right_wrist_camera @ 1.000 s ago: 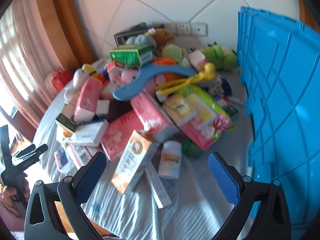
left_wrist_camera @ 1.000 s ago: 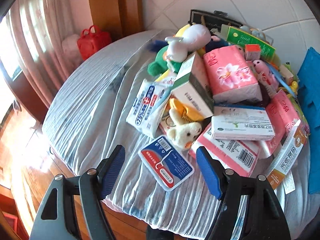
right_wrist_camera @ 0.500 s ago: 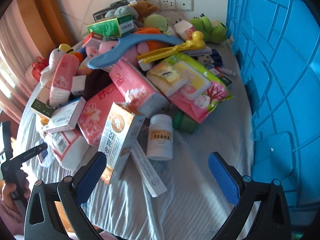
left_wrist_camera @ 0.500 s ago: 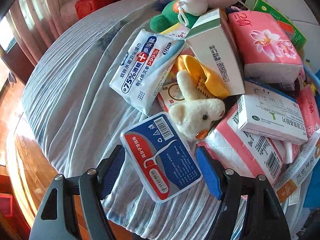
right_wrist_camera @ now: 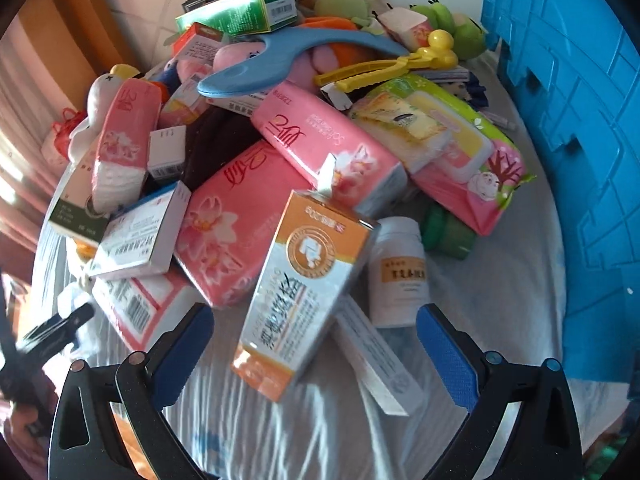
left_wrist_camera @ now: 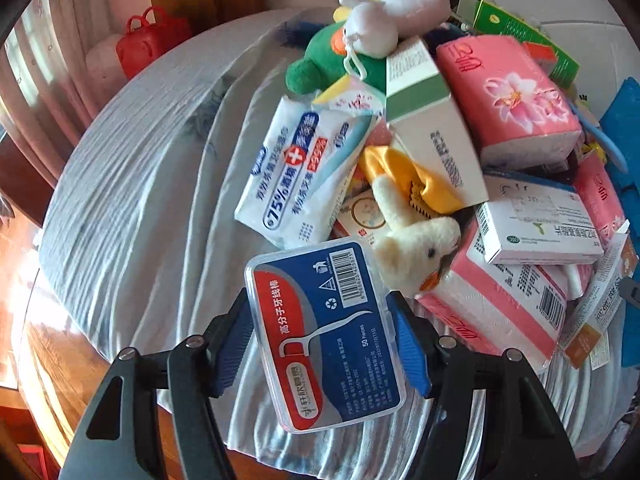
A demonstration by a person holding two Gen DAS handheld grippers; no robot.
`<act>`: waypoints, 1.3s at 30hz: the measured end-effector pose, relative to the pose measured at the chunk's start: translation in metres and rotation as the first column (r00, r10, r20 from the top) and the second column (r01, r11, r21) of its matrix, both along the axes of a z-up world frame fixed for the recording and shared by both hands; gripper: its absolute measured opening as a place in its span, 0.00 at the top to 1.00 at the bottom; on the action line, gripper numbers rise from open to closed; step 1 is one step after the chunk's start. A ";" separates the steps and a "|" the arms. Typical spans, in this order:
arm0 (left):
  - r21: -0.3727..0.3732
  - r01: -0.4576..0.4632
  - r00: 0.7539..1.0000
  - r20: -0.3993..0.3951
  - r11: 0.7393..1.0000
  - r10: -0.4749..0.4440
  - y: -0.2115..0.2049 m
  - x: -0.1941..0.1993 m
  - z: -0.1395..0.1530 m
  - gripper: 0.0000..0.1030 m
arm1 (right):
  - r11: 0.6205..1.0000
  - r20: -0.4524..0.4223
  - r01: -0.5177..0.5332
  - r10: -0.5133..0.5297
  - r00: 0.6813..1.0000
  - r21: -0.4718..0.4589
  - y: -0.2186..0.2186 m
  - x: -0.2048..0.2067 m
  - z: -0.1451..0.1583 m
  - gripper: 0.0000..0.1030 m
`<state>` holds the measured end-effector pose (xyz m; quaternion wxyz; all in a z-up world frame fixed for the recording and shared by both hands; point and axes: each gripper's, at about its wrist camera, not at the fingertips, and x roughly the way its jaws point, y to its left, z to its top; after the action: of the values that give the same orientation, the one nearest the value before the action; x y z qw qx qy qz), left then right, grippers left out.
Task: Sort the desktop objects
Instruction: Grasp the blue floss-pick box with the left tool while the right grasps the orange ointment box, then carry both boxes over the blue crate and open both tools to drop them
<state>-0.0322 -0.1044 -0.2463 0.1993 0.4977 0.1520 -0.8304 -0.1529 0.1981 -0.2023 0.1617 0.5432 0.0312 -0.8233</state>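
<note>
Left tongs (left_wrist_camera: 324,344) closing narrow around the floss box (left_wrist_camera: 324,332); right tongs (right_wrist_camera: 316,352) wide over the orange carton (right_wrist_camera: 304,288), bare cloth near.

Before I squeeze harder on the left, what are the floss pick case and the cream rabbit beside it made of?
floss pick case: looks like hard clear plastic, glossy, with a see-through rim and rounded corners around a printed blue and red insert.
cream rabbit: soft plush fabric, fuzzy and matte; its filling cannot be seen.
The left gripper jaws have just been closing, with the case between them.
</note>
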 end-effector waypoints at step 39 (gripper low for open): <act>-0.264 0.496 0.671 -0.488 0.827 -0.558 0.223 -0.100 0.249 0.37 | 0.985 -0.579 0.115 -0.167 0.798 -0.126 0.115 0.025 0.256 0.51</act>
<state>-0.1324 0.1189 0.0023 -0.0744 0.2507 0.0066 -0.9652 -0.1277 0.3127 0.0540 0.1052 0.2555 0.0044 -0.9611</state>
